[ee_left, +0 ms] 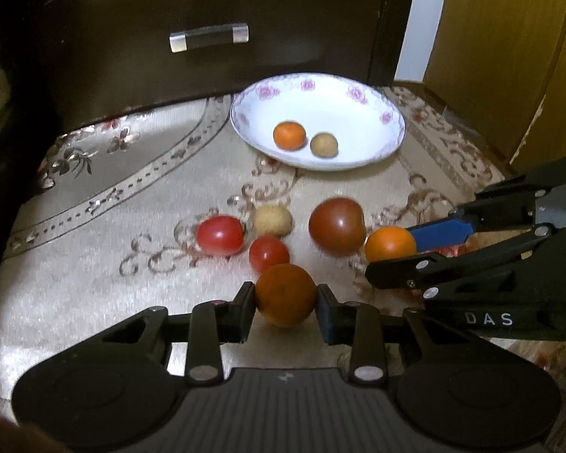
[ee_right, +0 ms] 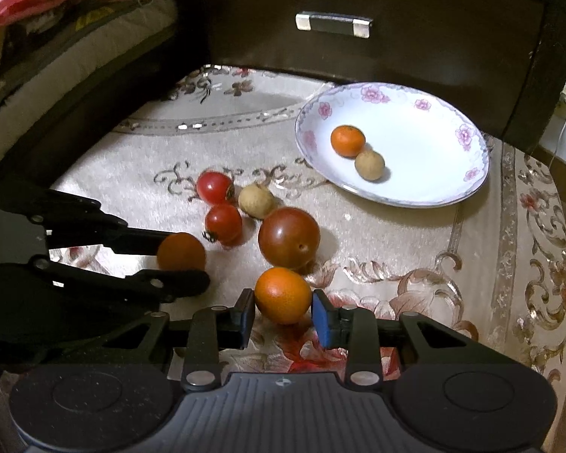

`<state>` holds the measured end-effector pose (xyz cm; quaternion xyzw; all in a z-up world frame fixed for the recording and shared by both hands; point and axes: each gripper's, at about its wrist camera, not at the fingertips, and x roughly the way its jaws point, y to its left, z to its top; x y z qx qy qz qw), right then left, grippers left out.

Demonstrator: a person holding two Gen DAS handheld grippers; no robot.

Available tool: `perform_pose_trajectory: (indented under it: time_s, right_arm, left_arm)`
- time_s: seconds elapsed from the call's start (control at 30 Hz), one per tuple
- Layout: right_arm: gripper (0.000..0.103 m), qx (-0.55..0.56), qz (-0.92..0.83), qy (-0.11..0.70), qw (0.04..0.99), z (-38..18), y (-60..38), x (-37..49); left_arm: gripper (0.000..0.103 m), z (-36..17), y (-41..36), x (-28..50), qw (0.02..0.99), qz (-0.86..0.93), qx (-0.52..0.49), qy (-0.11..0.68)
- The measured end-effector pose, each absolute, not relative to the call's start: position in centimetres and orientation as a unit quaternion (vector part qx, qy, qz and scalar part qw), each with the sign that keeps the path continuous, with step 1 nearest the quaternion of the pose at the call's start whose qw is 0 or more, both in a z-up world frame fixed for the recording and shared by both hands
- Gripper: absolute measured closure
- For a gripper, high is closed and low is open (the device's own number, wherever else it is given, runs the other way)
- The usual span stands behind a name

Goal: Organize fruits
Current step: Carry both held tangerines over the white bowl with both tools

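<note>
We've got the left gripper (ee_left: 285, 295) clamped on a dull orange (ee_left: 285, 294) and the right gripper (ee_right: 283, 304) snug around a brighter orange (ee_right: 282, 295), both low over the cloth (ee_left: 94, 264). Crowding ahead: big tomato (ee_left: 336, 225), two small tomatoes, a longan (ee_left: 272, 220). The plate (ee_left: 358, 113) beyond holds two fruits.

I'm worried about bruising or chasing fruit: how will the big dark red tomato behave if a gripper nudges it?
The big dark tomato looks round and glossy, so it would probably roll across the cloth and may slip under the pads. It sits close to the orange in the right gripper, so a nudge could knock that. Its skin probably bruises easily.
</note>
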<state>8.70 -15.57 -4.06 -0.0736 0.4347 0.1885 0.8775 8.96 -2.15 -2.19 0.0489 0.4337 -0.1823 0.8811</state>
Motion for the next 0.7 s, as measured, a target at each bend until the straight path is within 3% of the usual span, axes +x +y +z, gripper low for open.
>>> perform_pose_trajectory:
  time_s: [0.7]
  right_arm:
    - [0.073, -0.033, 0.130, 0.381, 0.915, -0.7, -18.6, 13.3]
  left_arm:
    - [0.065, 0.4, -5.1, 15.1, 0.906, -0.169, 0.052, 0.385]
